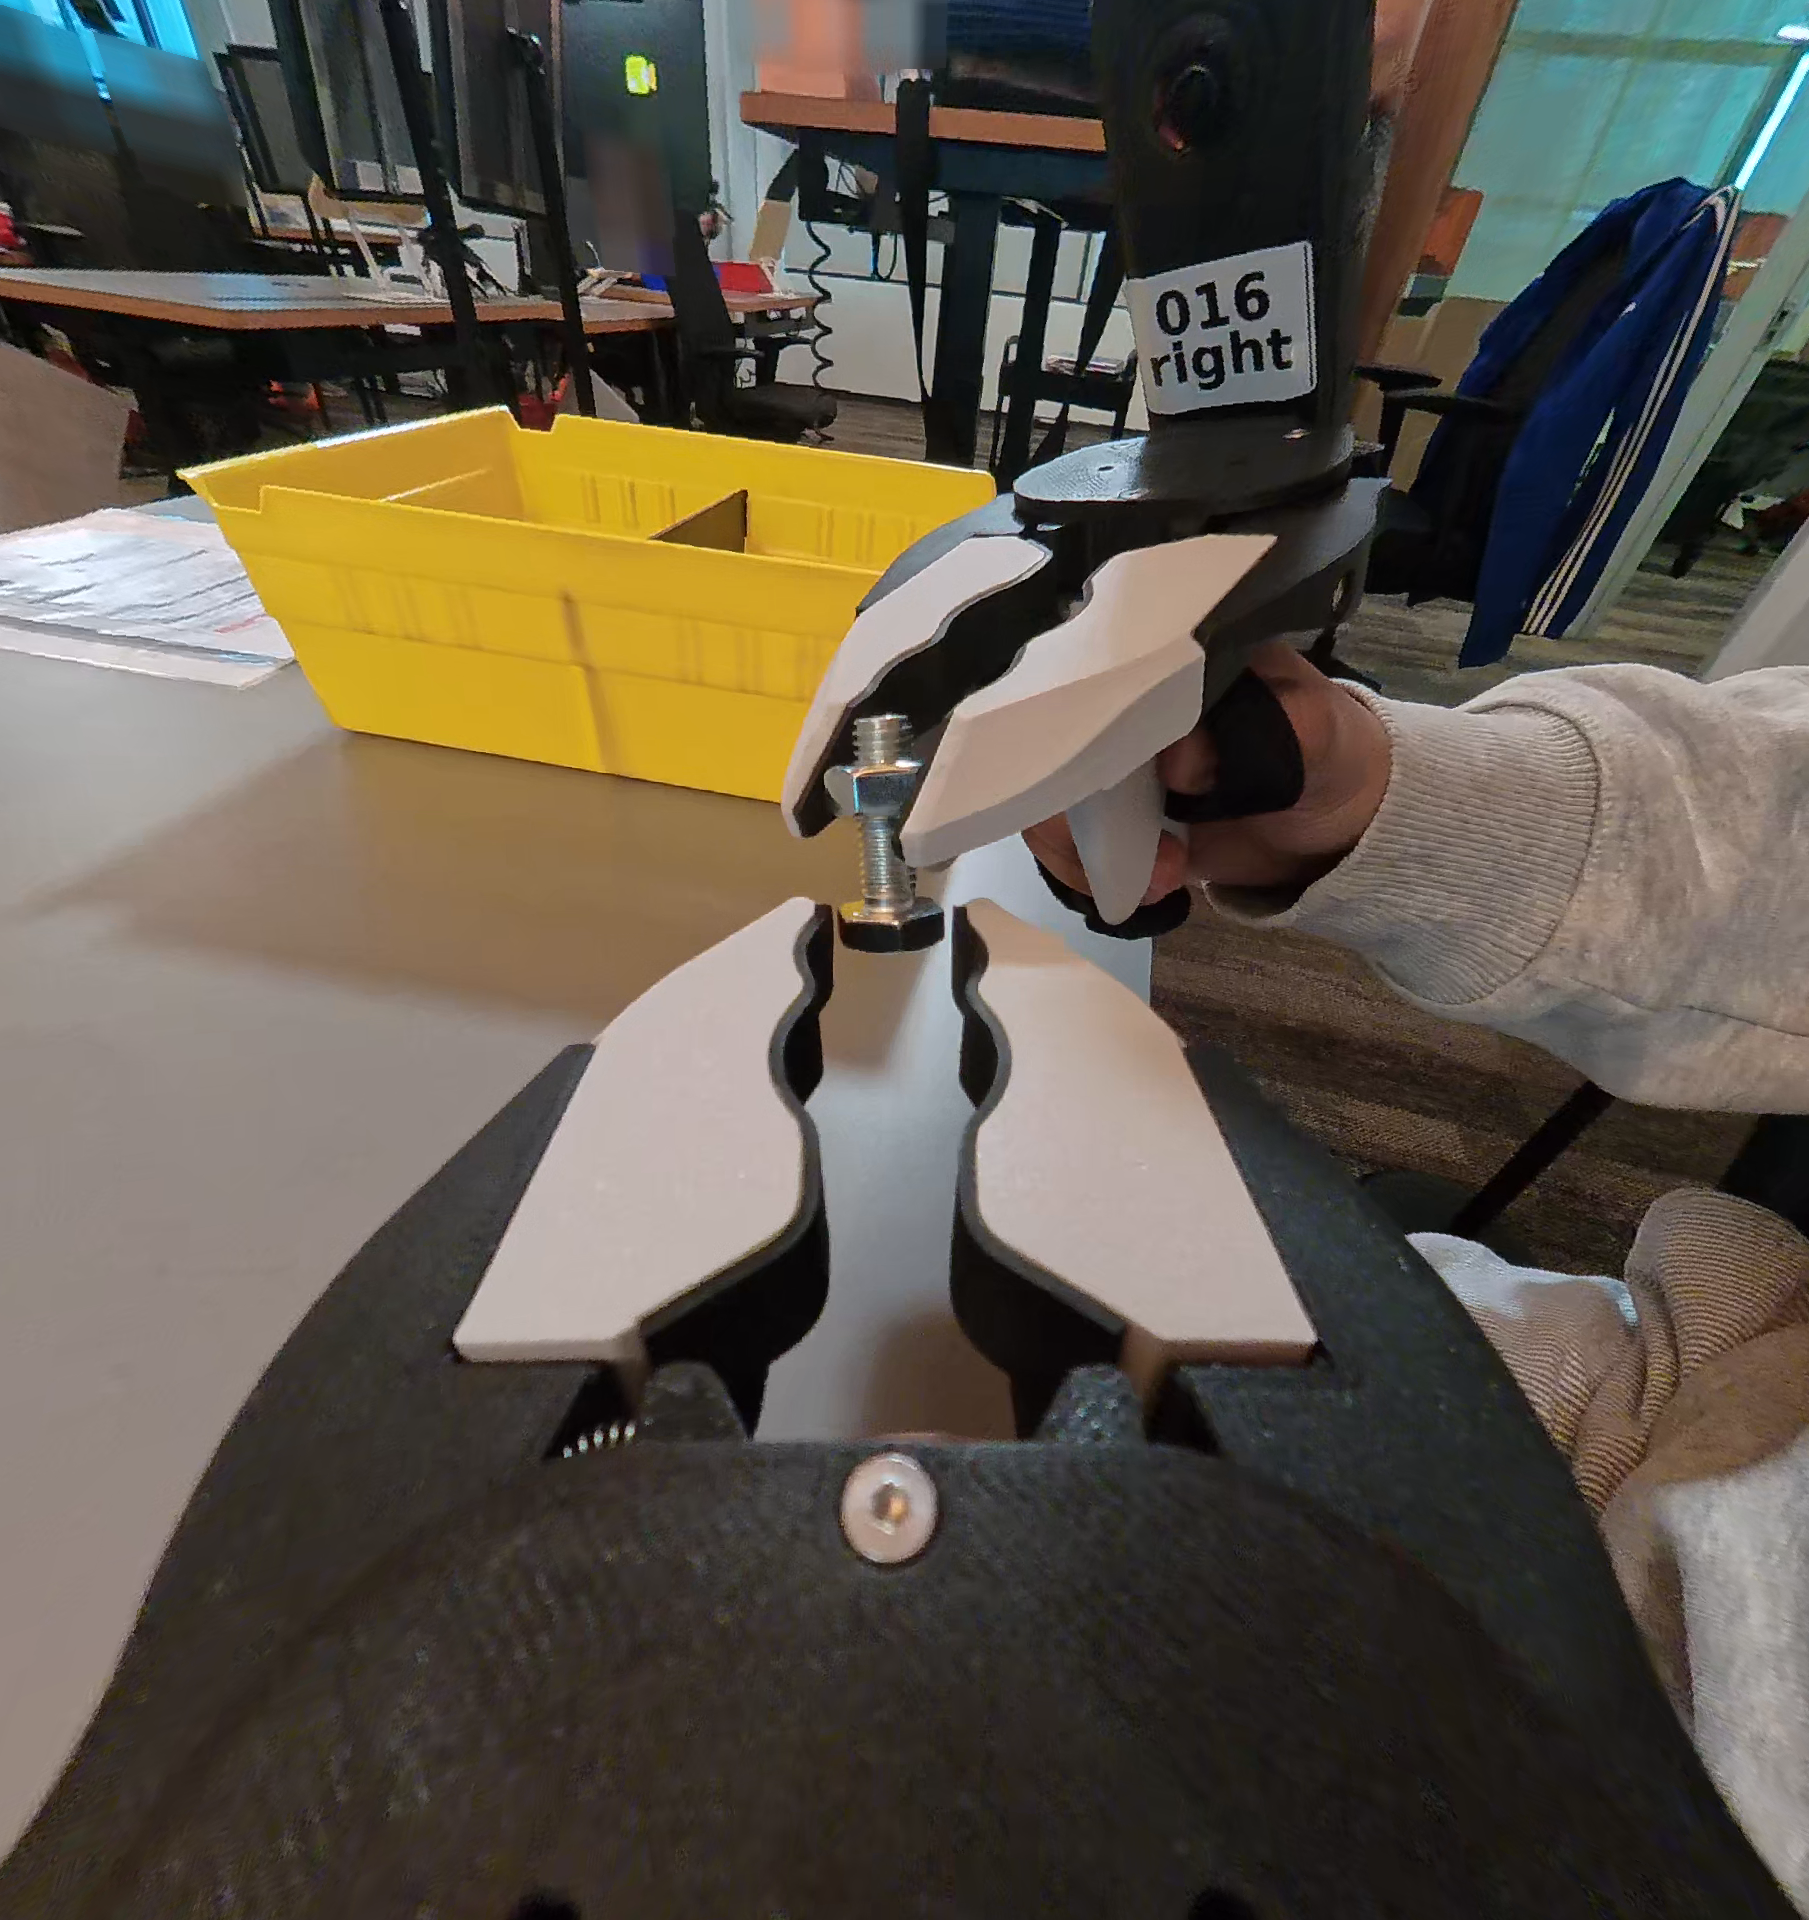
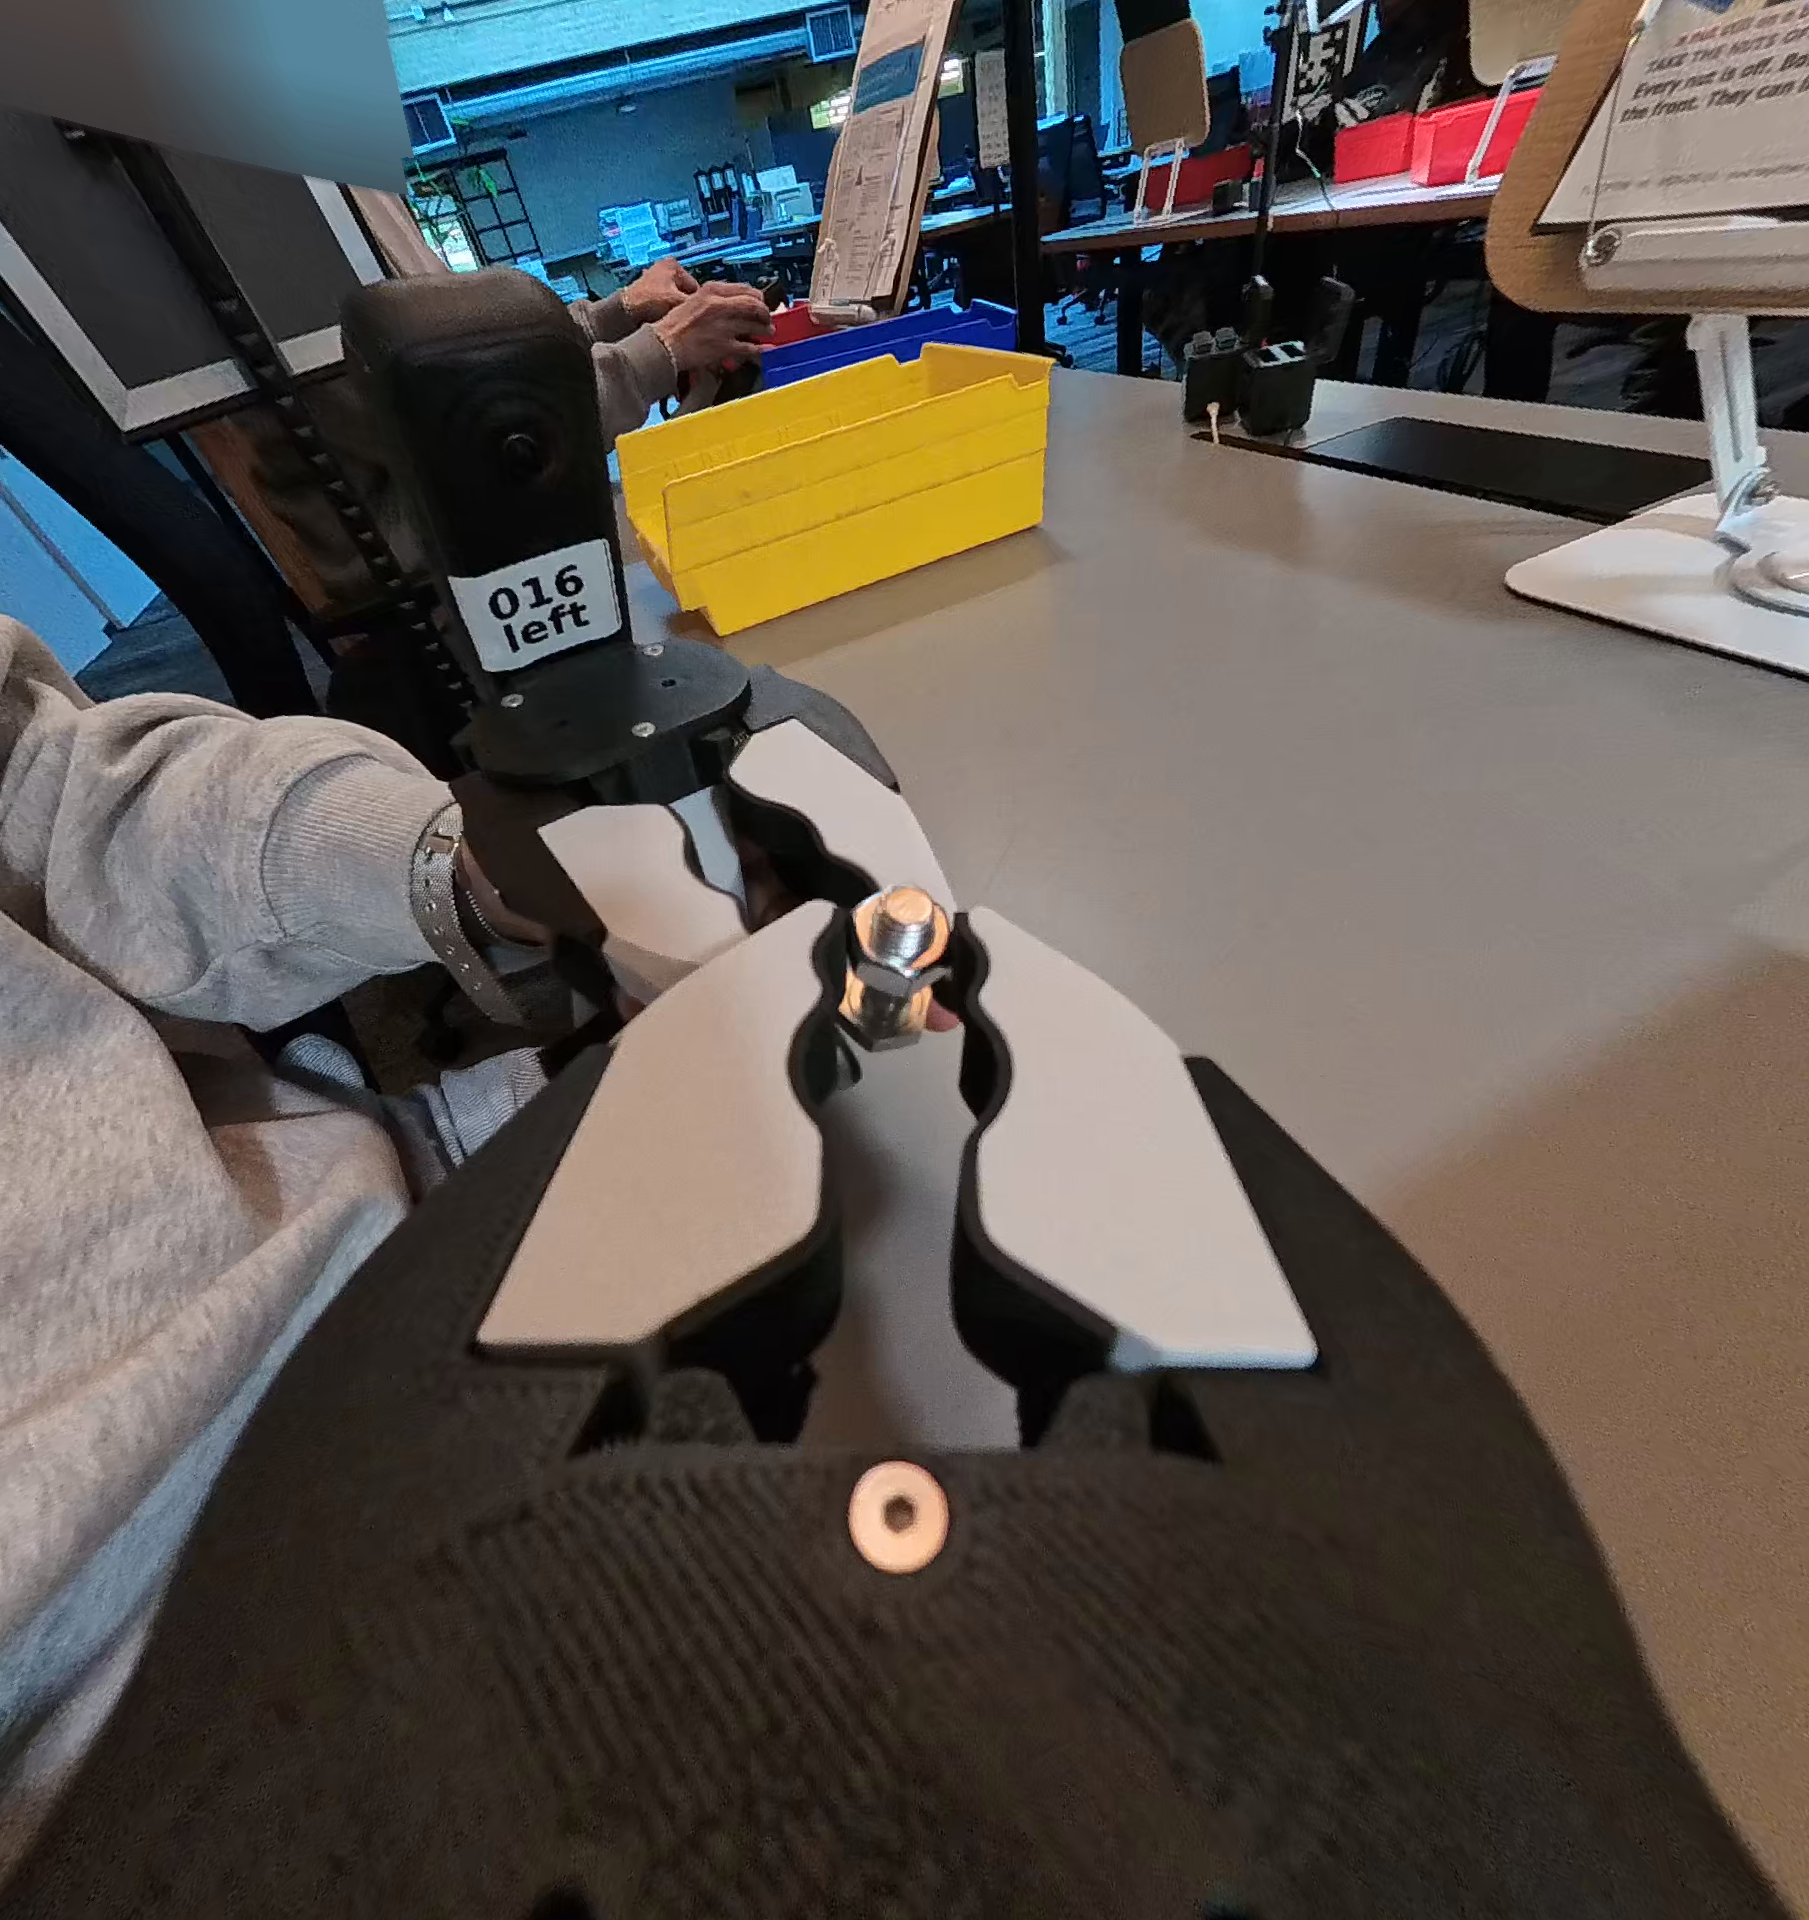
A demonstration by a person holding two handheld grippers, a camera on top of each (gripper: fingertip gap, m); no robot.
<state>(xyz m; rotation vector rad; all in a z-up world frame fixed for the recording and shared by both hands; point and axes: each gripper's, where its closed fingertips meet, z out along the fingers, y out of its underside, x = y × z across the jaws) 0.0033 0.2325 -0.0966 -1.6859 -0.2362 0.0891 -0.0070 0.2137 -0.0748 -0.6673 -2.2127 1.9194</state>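
A silver bolt [image 1: 877, 862] stands upright in the air over the grey table [image 1: 256, 935], with a hex nut [image 1: 874, 787] threaded partway down it. My left gripper [image 1: 892, 920] is shut on the bolt's hex head from below. My right gripper [image 1: 864, 826] comes down from above right and is shut on the nut. In the right wrist view, my right gripper [image 2: 898, 930] holds the nut [image 2: 884, 982] and the bolt's threaded end [image 2: 900, 925] points at the camera. The left gripper's fingers [image 2: 838, 800] lie just behind, their tips hidden.
A yellow divided bin [image 1: 567, 582] stands on the table beyond the grippers and also shows in the right wrist view [image 2: 848, 488]. A paper sheet [image 1: 100, 592] lies at the far left. A white document stand [image 2: 1710, 571] is at the right. Another person's hands [image 2: 692, 322] work behind a blue bin [image 2: 879, 343]. The tips of both grippers are at nearly the same place.
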